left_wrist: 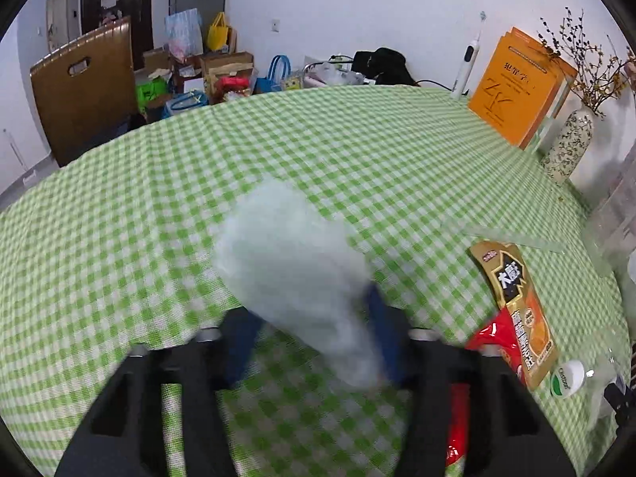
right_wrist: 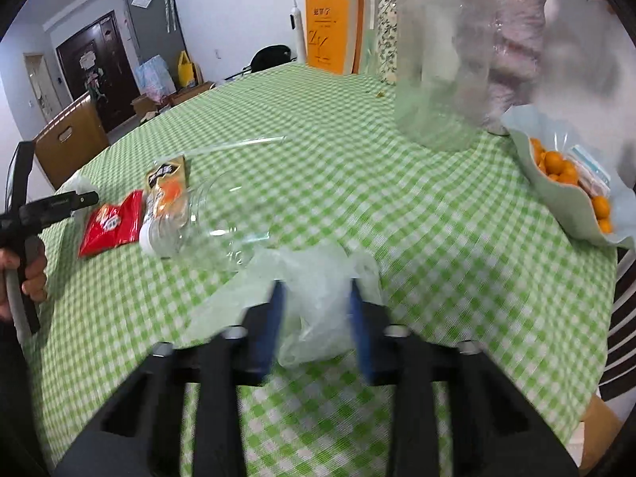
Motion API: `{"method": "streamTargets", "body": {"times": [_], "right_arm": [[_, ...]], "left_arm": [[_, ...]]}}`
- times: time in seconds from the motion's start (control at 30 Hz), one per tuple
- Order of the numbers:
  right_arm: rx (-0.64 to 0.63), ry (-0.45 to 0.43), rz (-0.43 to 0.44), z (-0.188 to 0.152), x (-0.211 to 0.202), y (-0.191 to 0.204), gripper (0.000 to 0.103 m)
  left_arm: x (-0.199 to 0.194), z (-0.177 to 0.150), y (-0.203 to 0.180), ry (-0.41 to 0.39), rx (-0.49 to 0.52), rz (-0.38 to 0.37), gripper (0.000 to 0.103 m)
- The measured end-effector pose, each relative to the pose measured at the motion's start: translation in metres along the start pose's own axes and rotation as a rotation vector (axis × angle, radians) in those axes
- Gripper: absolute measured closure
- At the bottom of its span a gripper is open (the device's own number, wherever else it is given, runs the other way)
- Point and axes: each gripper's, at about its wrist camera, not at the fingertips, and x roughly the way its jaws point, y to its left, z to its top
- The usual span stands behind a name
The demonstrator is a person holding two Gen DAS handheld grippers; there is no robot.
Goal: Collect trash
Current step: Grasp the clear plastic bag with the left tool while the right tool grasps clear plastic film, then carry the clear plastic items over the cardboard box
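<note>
Left gripper [left_wrist: 314, 334] is sitting nearest the lens, its blue fingers [left_wrist: 242, 342] straddling a pale crumpled plastic bag [left_wrist: 290, 274] and seemingly pinching it, though blur is hiding whether the pads are actually pressing; right gripper [right_wrist: 316, 322] is likewise bracketing thin bag film [right_wrist: 318, 310], jaws narrowed on it. The trash is lying on the green checked tablecloth [left_wrist: 357, 151] between the two: red wrapper [right_wrist: 113, 226], gold snack pouch [right_wrist: 167, 187] and clear bottle [right_wrist: 198, 218], ahead-left of the right jaws, just right of the left ones. Bottle's long axis is running left to right across the right jaws' line, cap [right_wrist: 146, 238] toward the left gripper, which is looking nearer.
</note>
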Motion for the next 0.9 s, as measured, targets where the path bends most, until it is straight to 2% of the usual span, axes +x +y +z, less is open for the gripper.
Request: {"method": "streamTargets", "body": {"times": [0.1,0.13,0.27,0.33,0.43,0.53,0.6,0.73,0.87,0.9], "right_arm": [[-0.009,-0.02,0.037,-0.006,-0.016,-0.001,0.096],[-0.015,-0.031,0.046,-0.006,-0.023,0.0,0.097],[-0.033,-0.114,0.013,-0.003,-0.063,-0.003,0.097],[-0.018,-0.157,0.011,-0.001,-0.084,-0.01,0.097],[-0.012,-0.197,-0.009,-0.002,-0.107,-0.016,0.097],[-0.006,-0.212,-0.019,-0.009,-0.12,-0.02,0.097],[-0.013,-0.219,-0.046,-0.016,-0.126,-0.023,0.097],[0.013,-0.236,-0.077,-0.034,-0.147,-0.04,0.097],[0.061,-0.266,-0.116,-0.054,-0.174,-0.066,0.097],[0.076,-0.273,-0.127,-0.061,-0.183,-0.075,0.097]], "left_arm": [[-0.005,0.0,0.015,0.005,-0.062,-0.022,0.081],[-0.009,0.001,0.021,-0.007,-0.083,-0.034,0.082],[-0.04,0.009,0.044,-0.094,-0.186,-0.155,0.083],[-0.054,0.011,0.05,-0.132,-0.213,-0.179,0.083],[-0.065,0.013,0.047,-0.146,-0.226,-0.205,0.083],[-0.077,0.016,0.037,-0.166,-0.212,-0.225,0.083],[-0.087,0.018,0.025,-0.201,-0.176,-0.215,0.083],[-0.106,0.023,-0.005,-0.22,-0.109,-0.228,0.083],[-0.13,0.025,-0.036,-0.251,-0.068,-0.167,0.083],[-0.138,0.023,-0.046,-0.257,-0.058,-0.183,0.083]]}}
